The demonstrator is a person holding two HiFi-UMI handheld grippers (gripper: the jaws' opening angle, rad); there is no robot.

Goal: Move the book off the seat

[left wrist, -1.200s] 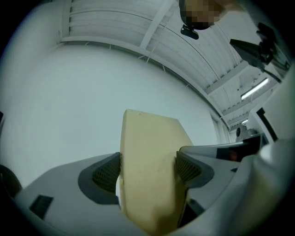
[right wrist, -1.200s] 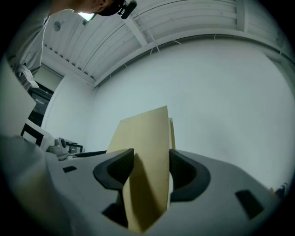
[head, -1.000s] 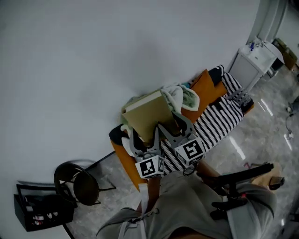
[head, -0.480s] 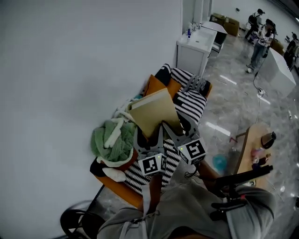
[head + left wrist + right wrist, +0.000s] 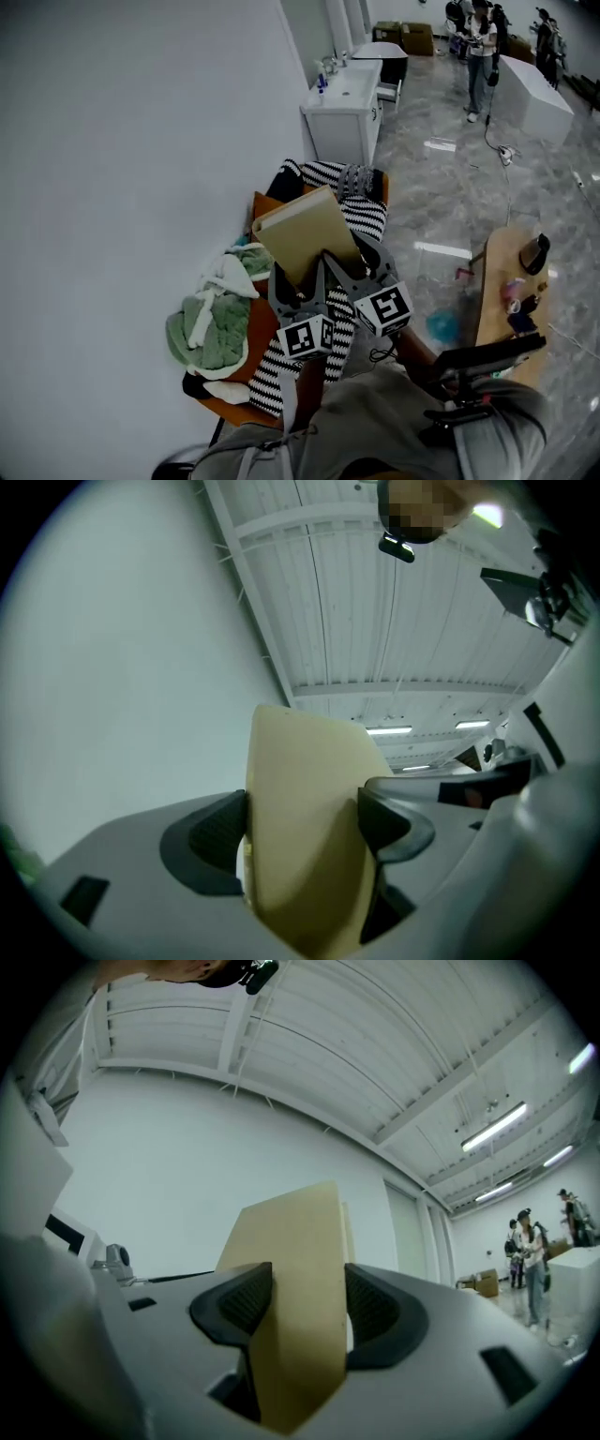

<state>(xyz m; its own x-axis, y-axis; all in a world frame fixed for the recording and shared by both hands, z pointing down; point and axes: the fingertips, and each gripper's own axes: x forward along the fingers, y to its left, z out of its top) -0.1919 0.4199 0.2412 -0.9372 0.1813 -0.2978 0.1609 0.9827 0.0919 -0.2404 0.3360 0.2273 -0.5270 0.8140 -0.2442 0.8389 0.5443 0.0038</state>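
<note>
A tan hardback book [image 5: 305, 230] is held up in the air over the orange seat [image 5: 265, 323], tilted, with its near edge toward me. My left gripper [image 5: 295, 277] is shut on the book's near left part and my right gripper [image 5: 356, 258] is shut on its near right part. In the left gripper view both pads press on the book [image 5: 300, 799], which stands up against wall and ceiling. The right gripper view shows the same book [image 5: 295, 1269] pinched between both dark pads.
A black-and-white striped blanket [image 5: 361, 211] and a green and white knit heap [image 5: 211, 319] lie on the seat. Behind it stands a white cabinet [image 5: 347, 103]. A wooden side table [image 5: 497, 300] with small items is at right. People [image 5: 478, 37] stand far off.
Both grippers, still shut on the book, have swung round with me along the seat toward its striped end. The black stool and crate have left the head view; cabinet and side table came in.
</note>
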